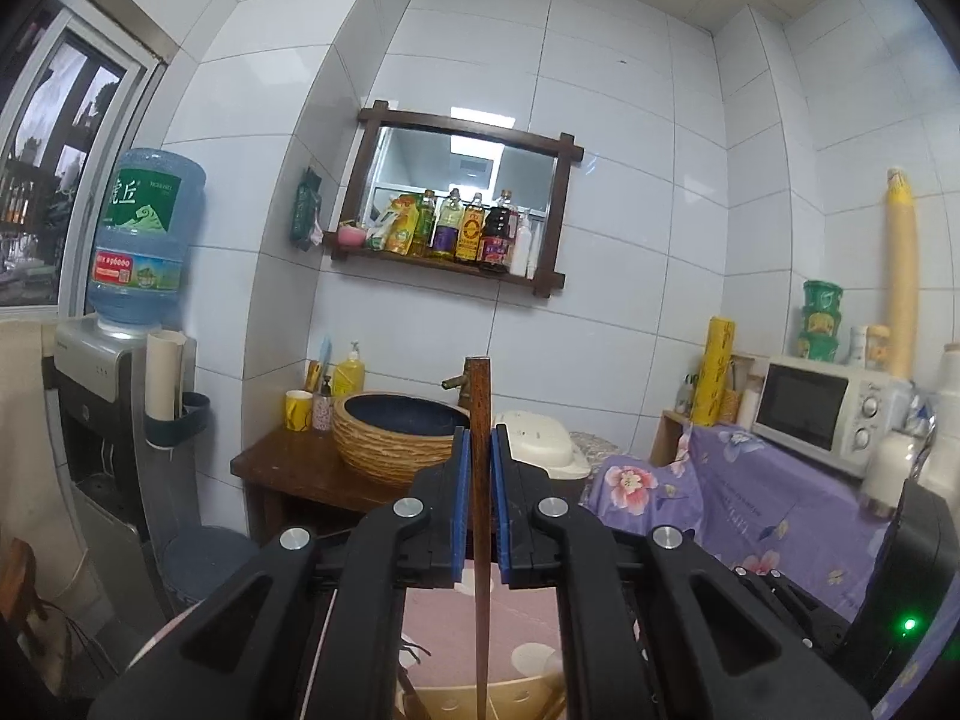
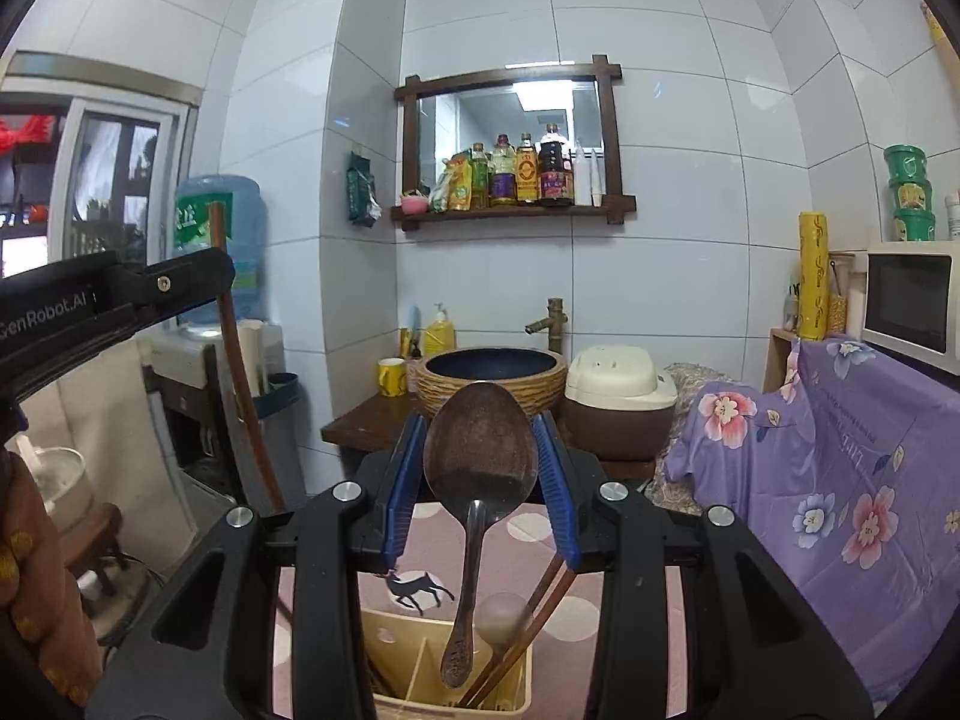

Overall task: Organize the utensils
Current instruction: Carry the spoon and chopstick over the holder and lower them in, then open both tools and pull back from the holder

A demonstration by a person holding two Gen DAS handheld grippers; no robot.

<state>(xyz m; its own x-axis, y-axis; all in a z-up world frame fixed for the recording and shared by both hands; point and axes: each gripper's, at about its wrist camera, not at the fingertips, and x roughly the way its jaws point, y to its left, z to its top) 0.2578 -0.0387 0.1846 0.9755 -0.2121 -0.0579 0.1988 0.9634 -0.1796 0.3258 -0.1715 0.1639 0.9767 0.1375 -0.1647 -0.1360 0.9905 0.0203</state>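
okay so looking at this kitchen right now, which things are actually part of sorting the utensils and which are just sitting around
Part of the job:
left gripper shut on a wooden chopstick
right gripper holding a metal spoon by its bowl
beige utensil holder below, with chopsticks in it

Just lying about:
basin
rice cooker
microwave
water jug
sauce bottles

A chopstick [image 1: 480, 480] is standing upright between the fingers of the left gripper [image 1: 480, 450], above a utensil holder [image 1: 468, 699]. To its right, the right gripper [image 2: 480, 450] is holding a spoon [image 2: 479, 480] bowl-up over the same utensil holder [image 2: 396, 660], where more chopsticks [image 2: 522, 630] are leaning in a compartment. Behind both, a basin [image 2: 492, 378] is sitting on a wooden table [image 2: 372, 423] (a rice cooker [image 2: 618, 402] just right of it). A shelf of bottles [image 2: 522, 180] is hanging on the wall above.
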